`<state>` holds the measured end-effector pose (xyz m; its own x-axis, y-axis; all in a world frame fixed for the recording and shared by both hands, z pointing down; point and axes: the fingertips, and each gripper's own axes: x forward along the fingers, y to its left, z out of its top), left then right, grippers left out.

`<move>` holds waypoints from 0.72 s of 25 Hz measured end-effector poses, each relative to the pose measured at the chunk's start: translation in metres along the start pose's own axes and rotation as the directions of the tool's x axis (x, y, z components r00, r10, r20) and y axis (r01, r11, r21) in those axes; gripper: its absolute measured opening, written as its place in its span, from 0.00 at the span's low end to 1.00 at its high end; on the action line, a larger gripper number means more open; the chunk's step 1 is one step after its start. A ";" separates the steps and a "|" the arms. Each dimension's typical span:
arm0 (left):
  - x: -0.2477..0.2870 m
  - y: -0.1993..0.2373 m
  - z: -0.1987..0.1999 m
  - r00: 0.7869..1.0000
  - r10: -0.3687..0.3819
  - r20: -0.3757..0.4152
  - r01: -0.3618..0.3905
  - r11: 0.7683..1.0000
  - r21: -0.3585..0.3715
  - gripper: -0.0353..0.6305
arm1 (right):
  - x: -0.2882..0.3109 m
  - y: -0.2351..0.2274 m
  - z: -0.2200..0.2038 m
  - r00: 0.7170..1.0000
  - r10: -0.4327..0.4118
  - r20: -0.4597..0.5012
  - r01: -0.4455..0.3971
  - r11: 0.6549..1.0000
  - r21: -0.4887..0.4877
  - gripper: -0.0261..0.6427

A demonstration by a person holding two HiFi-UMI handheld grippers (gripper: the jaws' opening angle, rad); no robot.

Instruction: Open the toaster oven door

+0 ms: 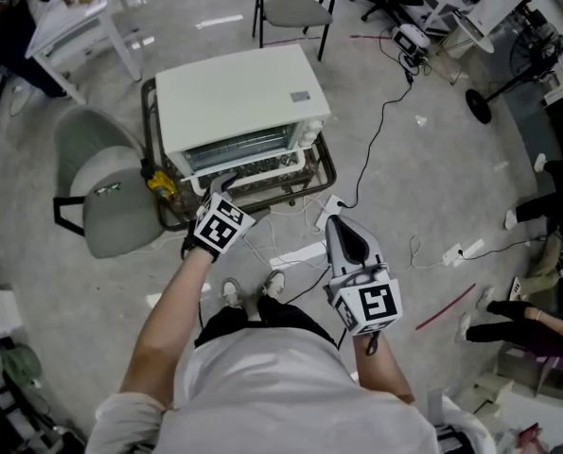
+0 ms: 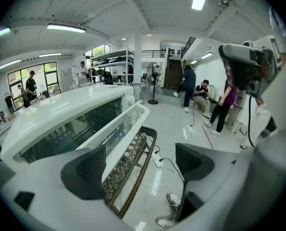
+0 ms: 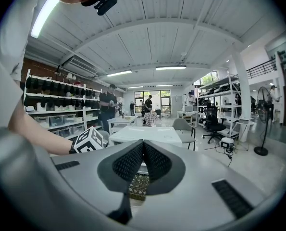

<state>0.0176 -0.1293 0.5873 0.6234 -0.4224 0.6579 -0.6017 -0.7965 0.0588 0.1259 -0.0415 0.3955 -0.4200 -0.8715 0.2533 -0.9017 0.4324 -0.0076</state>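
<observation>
A white toaster oven (image 1: 234, 93) stands on a low wicker table (image 1: 325, 171). Its glass door (image 1: 248, 164) faces me and stands slightly ajar at the top. My left gripper (image 1: 221, 185) is at the door's upper edge, jaws open. In the left gripper view the oven (image 2: 61, 114) fills the left side. There the door's white top bar (image 2: 121, 126) runs between the jaws of the left gripper (image 2: 138, 170), close to the left finger (image 2: 85, 170). My right gripper (image 1: 335, 223) hangs to the right, away from the oven. The right gripper (image 3: 143, 158) is shut with nothing in it.
A green chair (image 1: 101, 187) stands left of the wicker table, a grey chair (image 1: 295, 8) behind the oven. A power strip (image 1: 328, 211) and white cables (image 1: 281, 220) lie on the floor by my shoes (image 1: 253, 291). People stand further off.
</observation>
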 end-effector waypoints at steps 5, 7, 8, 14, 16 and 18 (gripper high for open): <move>0.003 -0.009 -0.006 1.000 -0.002 0.011 0.002 0.999 -0.035 0.72 | 0.001 0.001 -0.003 1.000 0.002 -0.004 -0.002 1.000 0.000 0.07; 0.003 -0.013 -0.008 1.000 0.002 0.021 -0.001 0.999 -0.054 0.72 | 0.001 0.001 -0.003 1.000 0.002 -0.003 -0.002 1.000 0.001 0.07; 0.004 -0.014 -0.009 1.000 0.007 0.027 -0.005 0.998 -0.065 0.72 | 0.001 0.002 -0.003 1.000 0.003 -0.004 -0.003 1.000 0.000 0.07; 0.006 -0.019 -0.013 0.998 0.024 0.051 -0.017 0.991 -0.135 0.72 | 0.000 0.002 -0.005 1.000 0.001 -0.012 -0.001 1.000 0.000 0.07; 0.006 -0.023 -0.015 0.999 0.012 0.052 -0.004 0.988 -0.157 0.72 | 0.000 0.001 -0.005 1.000 -0.001 -0.014 0.001 1.000 0.000 0.07; 0.007 -0.025 -0.018 0.999 0.006 0.052 0.003 0.984 -0.176 0.72 | 0.000 0.002 -0.006 1.000 -0.001 -0.015 0.001 1.000 0.000 0.07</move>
<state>0.0282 -0.1042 0.6039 0.6449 -0.4492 0.6183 -0.6782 -0.7093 0.1920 0.1250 -0.0393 0.4013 -0.4178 -0.8682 0.2675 -0.9020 0.4317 -0.0077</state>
